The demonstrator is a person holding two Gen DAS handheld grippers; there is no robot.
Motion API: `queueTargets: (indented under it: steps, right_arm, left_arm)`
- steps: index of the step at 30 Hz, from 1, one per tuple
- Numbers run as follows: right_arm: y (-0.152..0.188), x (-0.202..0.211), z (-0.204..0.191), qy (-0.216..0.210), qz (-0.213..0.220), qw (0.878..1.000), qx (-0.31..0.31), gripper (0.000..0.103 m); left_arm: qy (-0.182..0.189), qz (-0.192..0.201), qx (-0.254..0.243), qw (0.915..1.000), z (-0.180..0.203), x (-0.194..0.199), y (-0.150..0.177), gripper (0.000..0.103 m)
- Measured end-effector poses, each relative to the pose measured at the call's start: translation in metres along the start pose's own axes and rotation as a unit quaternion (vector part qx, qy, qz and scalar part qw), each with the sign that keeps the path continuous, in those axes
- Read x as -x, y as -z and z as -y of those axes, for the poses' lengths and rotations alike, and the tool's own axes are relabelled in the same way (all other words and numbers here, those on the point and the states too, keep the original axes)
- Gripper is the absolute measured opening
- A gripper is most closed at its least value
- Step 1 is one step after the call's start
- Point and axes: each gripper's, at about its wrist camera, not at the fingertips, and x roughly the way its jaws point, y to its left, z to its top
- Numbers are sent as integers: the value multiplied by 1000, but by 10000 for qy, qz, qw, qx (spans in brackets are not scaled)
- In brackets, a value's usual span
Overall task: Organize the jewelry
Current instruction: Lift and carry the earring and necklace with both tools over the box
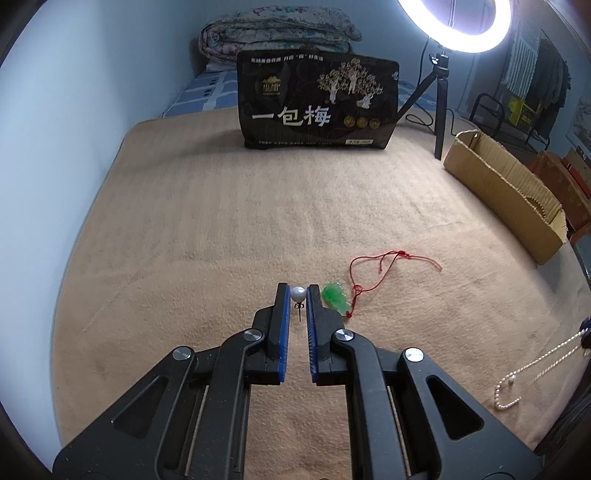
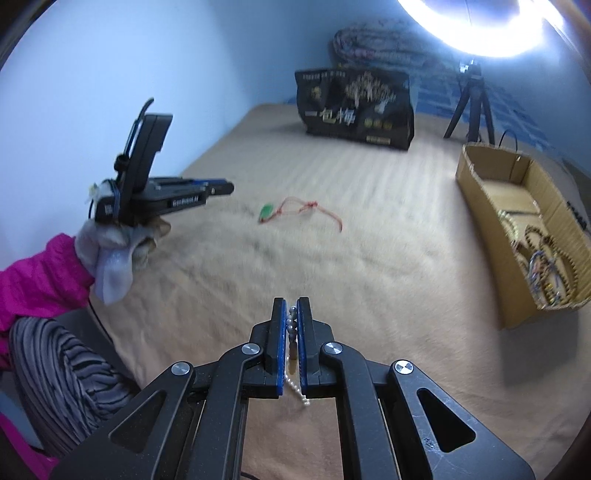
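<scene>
My left gripper [image 1: 298,291] is shut on a white pearl stud earring [image 1: 298,294], its pin hanging down between the blue pads, lifted above the tan blanket [image 1: 221,221]. Just right of it on the blanket lies a green jade pendant [image 1: 335,298] on a red cord [image 1: 384,262]. My right gripper [image 2: 291,308] is shut on a beaded pearl necklace [image 2: 291,325]; its strand [image 2: 297,391] dangles below the pads. That same necklace [image 1: 532,369] hangs at the right edge of the left wrist view. From the right wrist, the left gripper [image 2: 227,187] is held up at the left by a gloved hand [image 2: 114,254].
An open cardboard box [image 2: 480,218] on the right holds several bead bracelets [image 2: 546,266]. A black printed bag [image 1: 317,99] stands at the back, beside a ring light [image 1: 458,26] on a tripod [image 1: 439,107]. A blue wall [image 1: 74,129] borders the left; a pink sleeve [image 2: 40,280] is near.
</scene>
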Motion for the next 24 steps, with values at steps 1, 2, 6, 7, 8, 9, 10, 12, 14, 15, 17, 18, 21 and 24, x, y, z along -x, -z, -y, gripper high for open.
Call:
queueTargets:
  steps: [1, 2, 6, 7, 8, 9, 10, 12, 14, 15, 17, 18, 21, 24]
  right_arm:
    - [-2, 3, 0, -3, 51, 10000, 3, 4]
    - [-4, 7, -1, -5, 107, 9999, 8, 4]
    - [-9, 15, 0, 31, 270, 9996, 29, 3]
    - [-10, 17, 0, 46, 305, 9995, 34, 3]
    - [-12, 19, 1, 60, 337, 9994, 34, 3]
    - [-14, 21, 2, 76, 381, 9992, 25, 2]
    - [-16, 25, 4, 89, 430, 9990, 10, 2]
    - [-21, 31, 8, 111, 526, 9986, -26, 2]
    - [-24, 35, 10, 142, 606, 9981, -38, 2]
    - [-27, 39, 12, 177, 660, 9977, -32, 2]
    - [-30, 46, 15, 211, 746, 9970, -42, 2]
    - [-32, 49, 17, 235, 784, 9966, -45, 2]
    - [-38, 58, 26, 350, 879, 9955, -35, 2]
    - [-44, 67, 37, 453, 973, 9942, -68, 2]
  left_arm:
    - [7, 13, 1, 10000, 1, 1, -1, 7]
    - [25, 37, 2, 10000, 2, 4, -2, 7]
    - [80, 112, -22, 9999, 7, 13, -6, 7]
    - [101, 137, -39, 9998, 10, 16, -7, 7]
    - [116, 153, -50, 9998, 12, 18, -9, 7]
    - [146, 186, -73, 9997, 15, 22, -11, 7]
    - [167, 211, -93, 9996, 18, 24, -13, 7]
    - [219, 269, -140, 9993, 25, 30, -16, 7]
    - [259, 313, -180, 9990, 31, 35, -19, 7]
    - [294, 341, -221, 9987, 37, 37, -22, 7]
    - [345, 375, -276, 9983, 44, 40, -24, 7]
    - [381, 396, -312, 9980, 48, 42, -27, 7]
    - [496, 461, -391, 9969, 63, 46, -35, 7]
    - [619, 512, -454, 9957, 77, 48, -43, 7]
